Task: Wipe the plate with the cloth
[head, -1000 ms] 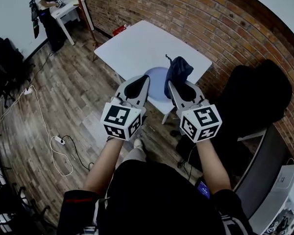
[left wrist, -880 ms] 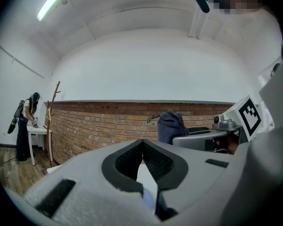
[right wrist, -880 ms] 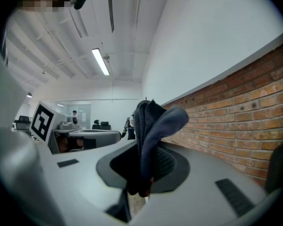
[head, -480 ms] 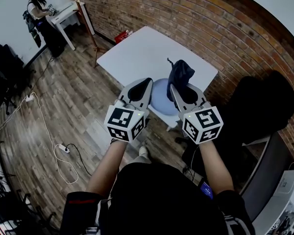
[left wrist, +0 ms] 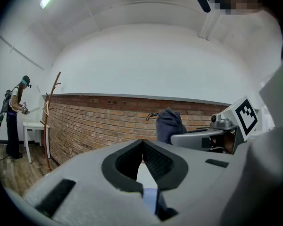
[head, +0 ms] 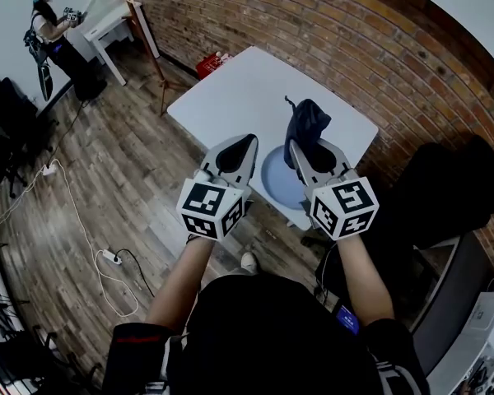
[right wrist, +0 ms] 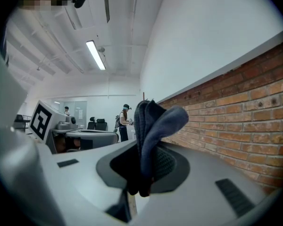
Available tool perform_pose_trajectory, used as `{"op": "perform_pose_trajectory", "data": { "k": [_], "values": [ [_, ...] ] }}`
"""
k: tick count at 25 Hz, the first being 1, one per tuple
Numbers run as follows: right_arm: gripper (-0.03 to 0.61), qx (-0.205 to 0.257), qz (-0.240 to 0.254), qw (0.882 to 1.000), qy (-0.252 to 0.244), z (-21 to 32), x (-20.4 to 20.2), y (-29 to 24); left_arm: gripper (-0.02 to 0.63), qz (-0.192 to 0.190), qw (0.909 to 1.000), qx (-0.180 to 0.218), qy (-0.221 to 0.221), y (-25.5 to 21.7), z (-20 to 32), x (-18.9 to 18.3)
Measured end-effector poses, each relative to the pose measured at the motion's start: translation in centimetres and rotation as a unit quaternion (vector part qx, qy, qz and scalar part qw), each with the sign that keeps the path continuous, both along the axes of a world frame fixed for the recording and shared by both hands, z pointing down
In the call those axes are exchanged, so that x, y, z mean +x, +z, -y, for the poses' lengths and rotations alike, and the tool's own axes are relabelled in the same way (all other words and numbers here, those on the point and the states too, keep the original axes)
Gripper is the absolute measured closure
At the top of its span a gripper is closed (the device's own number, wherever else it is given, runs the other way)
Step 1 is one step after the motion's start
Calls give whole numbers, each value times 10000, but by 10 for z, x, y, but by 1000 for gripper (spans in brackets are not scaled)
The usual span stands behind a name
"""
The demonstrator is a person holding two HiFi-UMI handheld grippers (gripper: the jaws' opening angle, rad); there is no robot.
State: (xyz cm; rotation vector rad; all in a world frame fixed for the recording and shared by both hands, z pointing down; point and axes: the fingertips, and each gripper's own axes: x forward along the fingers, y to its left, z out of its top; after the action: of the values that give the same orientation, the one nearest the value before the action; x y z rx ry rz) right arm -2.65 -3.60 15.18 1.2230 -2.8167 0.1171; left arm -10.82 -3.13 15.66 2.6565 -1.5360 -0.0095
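A pale blue plate (head: pixel 280 181) lies on the white table (head: pixel 247 89), near its front corner. Both grippers hover side by side above it. My right gripper (head: pixel 301 144) (right wrist: pixel 148 149) is shut on a dark blue cloth (head: pixel 306 122) (right wrist: pixel 153 124), which stands up in a bunch from the jaws and hides their tips. My left gripper (head: pixel 249 141) (left wrist: pixel 142 144) is shut with nothing between its pads. A strip of the plate (left wrist: pixel 150 199) shows through its jaw opening. The left gripper view also catches the cloth (left wrist: pixel 169 125) to its right.
A brick wall (head: pixel 329 31) runs behind the table. A black chair (head: pixel 453 196) stands at the right. A power strip with cables (head: pixel 111 257) lies on the wooden floor. A person (head: pixel 49 35) stands by a small white table (head: pixel 107 19) at the far left.
In the head view the table and plate have slid down and to the right, closer under the grippers. Both grippers keep their pose, and the cloth stays in the right one.
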Motion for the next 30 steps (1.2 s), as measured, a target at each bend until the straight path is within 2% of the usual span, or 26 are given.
{"op": "perform_pose_trajectory", "data": {
  "k": [13,17,23,30],
  "values": [
    [517,-211,-150,9981,566,28,-9,17,595,-145,9986,-178,466,17,36,-18],
    [517,-320,-252,9965,731,28,1,26,595,11,9978,-164,643,24,39,-4],
    [517,-408,-296,9952,841,34,22,36,595,-21,9963,-299,806,37,46,20],
    [517,-648,-340,9943,781,51,40,58,595,31,9954,-527,803,58,65,35]
  ]
}}
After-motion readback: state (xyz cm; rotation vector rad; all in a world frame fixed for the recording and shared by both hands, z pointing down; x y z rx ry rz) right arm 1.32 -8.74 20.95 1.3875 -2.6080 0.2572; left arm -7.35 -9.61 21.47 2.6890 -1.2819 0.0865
